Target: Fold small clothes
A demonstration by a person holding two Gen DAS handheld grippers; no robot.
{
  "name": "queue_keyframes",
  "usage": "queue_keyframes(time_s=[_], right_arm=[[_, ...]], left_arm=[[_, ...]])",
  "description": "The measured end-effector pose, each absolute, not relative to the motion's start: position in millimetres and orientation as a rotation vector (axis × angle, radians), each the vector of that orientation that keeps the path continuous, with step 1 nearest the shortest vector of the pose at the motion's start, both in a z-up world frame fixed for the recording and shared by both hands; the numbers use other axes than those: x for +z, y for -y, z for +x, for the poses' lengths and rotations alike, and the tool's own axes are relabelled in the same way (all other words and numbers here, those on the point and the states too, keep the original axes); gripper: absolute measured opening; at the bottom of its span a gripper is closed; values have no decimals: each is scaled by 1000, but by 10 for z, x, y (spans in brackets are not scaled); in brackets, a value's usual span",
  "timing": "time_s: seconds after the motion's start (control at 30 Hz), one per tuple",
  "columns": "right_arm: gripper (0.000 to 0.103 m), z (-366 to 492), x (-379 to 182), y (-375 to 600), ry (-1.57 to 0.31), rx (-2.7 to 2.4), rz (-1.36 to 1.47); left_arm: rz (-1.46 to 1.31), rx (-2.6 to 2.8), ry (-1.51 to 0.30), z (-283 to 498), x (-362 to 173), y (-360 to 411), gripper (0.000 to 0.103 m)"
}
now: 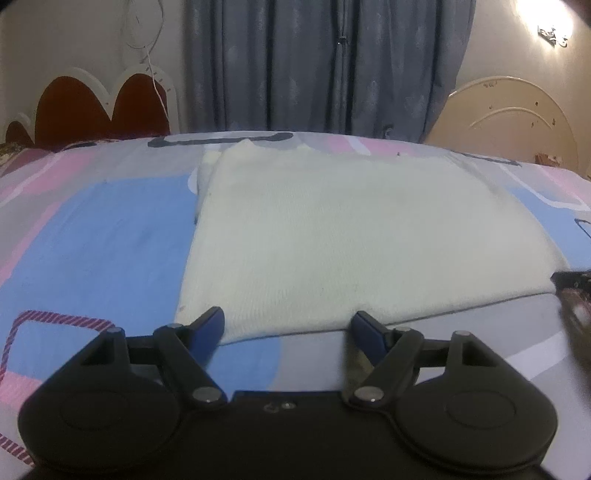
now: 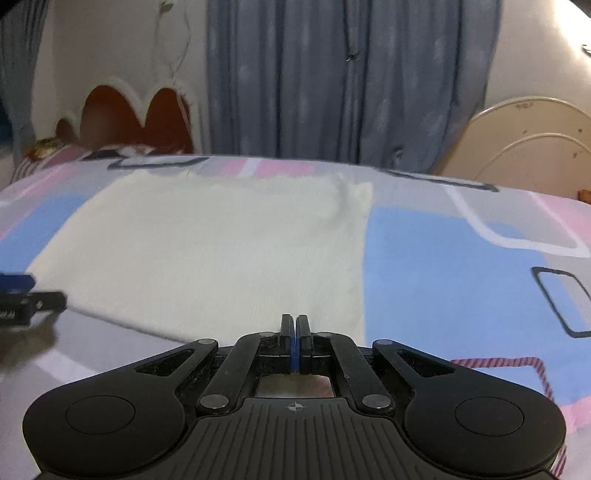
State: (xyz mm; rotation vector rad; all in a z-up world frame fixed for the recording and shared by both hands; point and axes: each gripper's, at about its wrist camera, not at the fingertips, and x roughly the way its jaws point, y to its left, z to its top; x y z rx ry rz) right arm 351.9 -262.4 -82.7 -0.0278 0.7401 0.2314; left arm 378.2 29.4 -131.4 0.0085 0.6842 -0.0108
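A cream knitted garment (image 1: pixel 332 236) lies flat, folded into a rectangle, on the patterned bedspread (image 1: pixel 96 236). My left gripper (image 1: pixel 288 325) is open, its blue-padded fingers spread at the garment's near edge, just above the bed. In the right wrist view the garment (image 2: pixel 207 251) fills the middle and left. My right gripper (image 2: pixel 294 325) is shut with nothing visibly between its pads, at the garment's near right corner. The left gripper's tip (image 2: pixel 22 291) shows at the left edge, and the right gripper's blurred tip (image 1: pixel 576 291) at the far right of the left wrist view.
The bedspread (image 2: pixel 443 258) has blue, pink and grey blocks. A red and white headboard (image 1: pixel 96 107) stands at the back left, grey-blue curtains (image 1: pixel 325 66) behind, and a cream footboard (image 1: pixel 517 122) at the back right. A wall lamp (image 1: pixel 546 22) glows top right.
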Motion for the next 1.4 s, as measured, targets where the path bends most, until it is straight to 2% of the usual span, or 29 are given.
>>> queue_keyframes(time_s=[0.2, 0.7, 0.8, 0.93, 1.07, 1.13, 1.27, 1.4], right_arm=[[0, 3438, -726, 2652, -702, 227, -12], [0, 3436, -809, 2697, -754, 214, -4], [0, 3450, -746, 2728, -776, 210, 23], [0, 3304, -620, 2755, -755, 226, 56], [0, 3237, -545, 2661, -716, 292, 108], [0, 3284, -490, 2558, -689, 339, 127], [0, 3486, -376, 2287, -609, 404, 135], [0, 3832, -410, 1991, -601, 444, 135]], left_arm=[[18, 5, -698, 3754, -1300, -264, 76], [19, 13, -713, 3686, -1299, -269, 76], [-93, 46, -726, 3549, -1192, -414, 76], [-487, 12, -712, 3350, -1255, -808, 68], [-755, 12, -650, 3430, -1393, -1057, 67], [-820, 10, -614, 3521, -1455, -1111, 65], [-878, 21, -545, 3715, -1586, -1147, 49], [-892, 56, -507, 3824, -1596, -1078, 49]])
